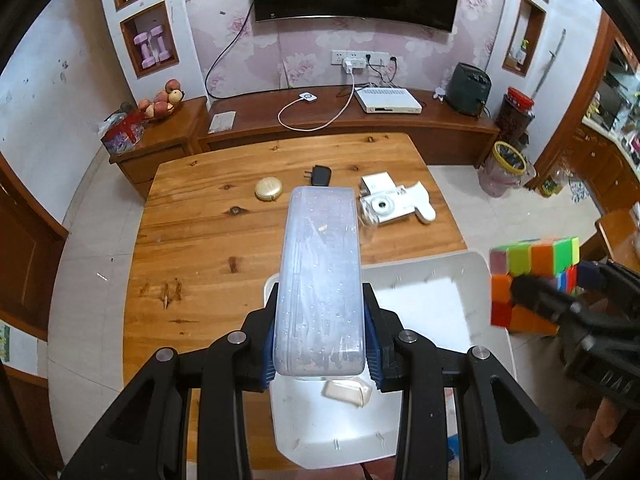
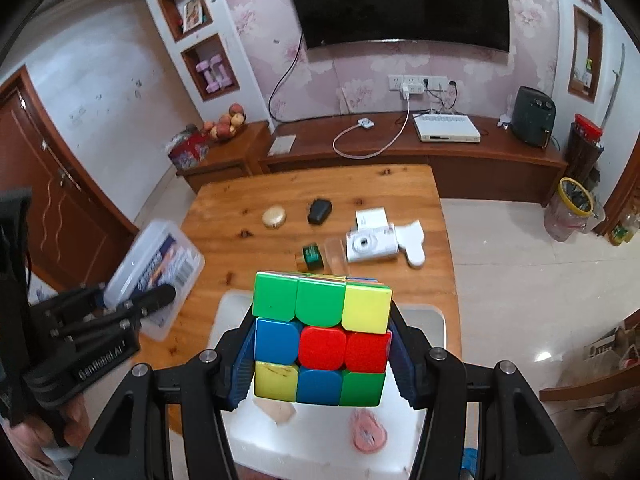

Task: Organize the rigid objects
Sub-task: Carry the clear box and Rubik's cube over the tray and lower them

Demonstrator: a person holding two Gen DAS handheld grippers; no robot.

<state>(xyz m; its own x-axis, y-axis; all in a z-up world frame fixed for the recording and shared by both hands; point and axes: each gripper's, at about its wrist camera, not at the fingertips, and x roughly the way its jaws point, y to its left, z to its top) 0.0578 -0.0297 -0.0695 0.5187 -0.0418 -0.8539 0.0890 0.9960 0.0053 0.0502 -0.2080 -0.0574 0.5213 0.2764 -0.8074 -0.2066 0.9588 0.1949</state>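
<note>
My left gripper is shut on a long clear plastic box and holds it above the white tray. The same box shows at the left in the right wrist view, with a printed label on it. My right gripper is shut on a multicoloured puzzle cube and holds it over the white tray. The cube also shows at the right in the left wrist view. A beige piece and a pink object lie in the tray.
On the wooden table lie a gold round compact, a black charger, a white camera with a white box behind it, and a small green-labelled jar. A TV cabinet stands beyond.
</note>
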